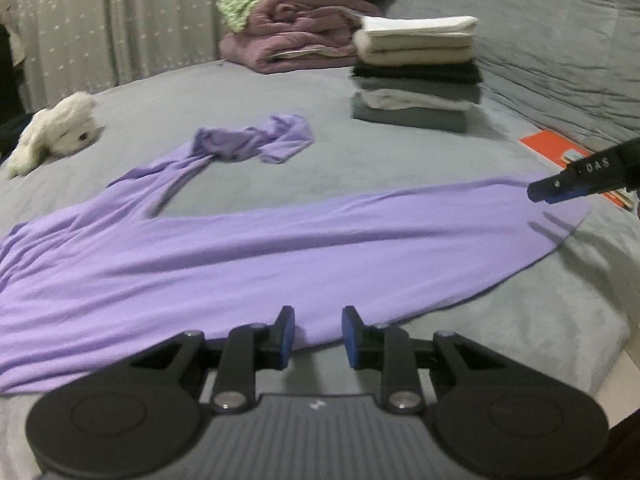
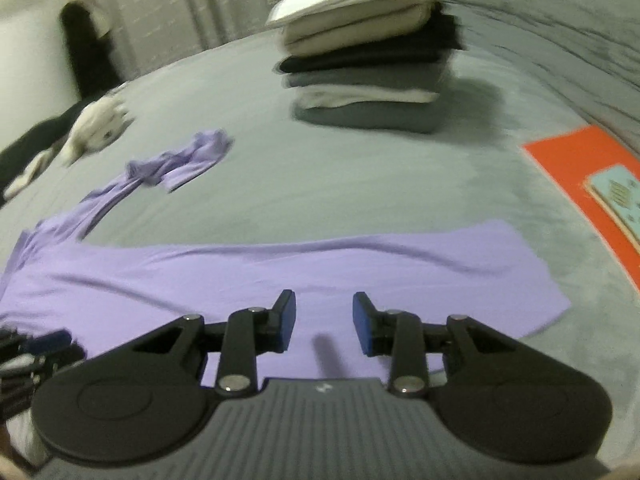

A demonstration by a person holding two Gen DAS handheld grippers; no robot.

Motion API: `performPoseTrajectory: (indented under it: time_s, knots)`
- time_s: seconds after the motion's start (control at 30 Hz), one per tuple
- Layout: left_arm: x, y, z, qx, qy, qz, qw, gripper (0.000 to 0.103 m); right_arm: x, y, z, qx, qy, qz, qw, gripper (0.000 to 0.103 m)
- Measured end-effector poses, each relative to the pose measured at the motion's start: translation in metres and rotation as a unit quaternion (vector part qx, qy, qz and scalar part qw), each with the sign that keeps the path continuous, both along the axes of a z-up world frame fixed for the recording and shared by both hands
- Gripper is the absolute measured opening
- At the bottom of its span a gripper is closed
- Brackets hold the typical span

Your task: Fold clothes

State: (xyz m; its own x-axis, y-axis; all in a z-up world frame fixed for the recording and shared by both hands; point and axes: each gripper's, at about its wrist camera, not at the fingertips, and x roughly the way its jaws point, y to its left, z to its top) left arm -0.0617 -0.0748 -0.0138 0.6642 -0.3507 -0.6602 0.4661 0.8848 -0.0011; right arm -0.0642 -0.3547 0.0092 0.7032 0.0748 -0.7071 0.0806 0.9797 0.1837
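A lilac long-sleeved garment (image 1: pixel 240 256) lies spread across the grey bed, its body running left to right, one sleeve (image 1: pixel 256 140) bunched toward the far side. It also shows in the right wrist view (image 2: pixel 280 272). My left gripper (image 1: pixel 318 334) is open and empty, just above the garment's near edge. My right gripper (image 2: pixel 324 328) is open and empty above the garment's right part. The right gripper also appears in the left wrist view (image 1: pixel 568 188), hovering over the garment's right end.
A stack of folded clothes (image 1: pixel 416 72) stands at the back, also in the right wrist view (image 2: pixel 360 52). Behind it lies a purple blanket pile (image 1: pixel 296 36). A white plush toy (image 1: pixel 52 132) lies at the left. An orange book (image 2: pixel 584 184) lies at the right edge.
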Motion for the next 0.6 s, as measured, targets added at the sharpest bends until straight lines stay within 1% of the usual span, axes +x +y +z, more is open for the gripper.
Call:
performPoseTrajectory:
  time_s: [0.17, 0.3, 0.43, 0.6]
  knots:
    - [-0.001, 0.030, -0.002, 0.000, -0.002, 0.021, 0.9998, 0.026, 0.005, 0.043, -0.001, -0.022, -0.001, 0.067, 0.998, 0.036]
    - [-0.002, 0.053, -0.005, 0.002, -0.005, 0.038, 0.9992, 0.026, 0.006, 0.079, -0.005, -0.045, 0.004, 0.120, 0.992, 0.036]
    - [-0.003, 0.077, -0.006, 0.005, -0.009, 0.058, 0.9983, 0.027, 0.005, 0.110, -0.009, -0.062, 0.005, 0.171, 0.983, 0.036]
    - [-0.007, 0.110, -0.007, -0.012, -0.013, 0.092, 0.9956, 0.030, -0.004, 0.144, -0.009, -0.080, -0.010, 0.235, 0.969, 0.036]
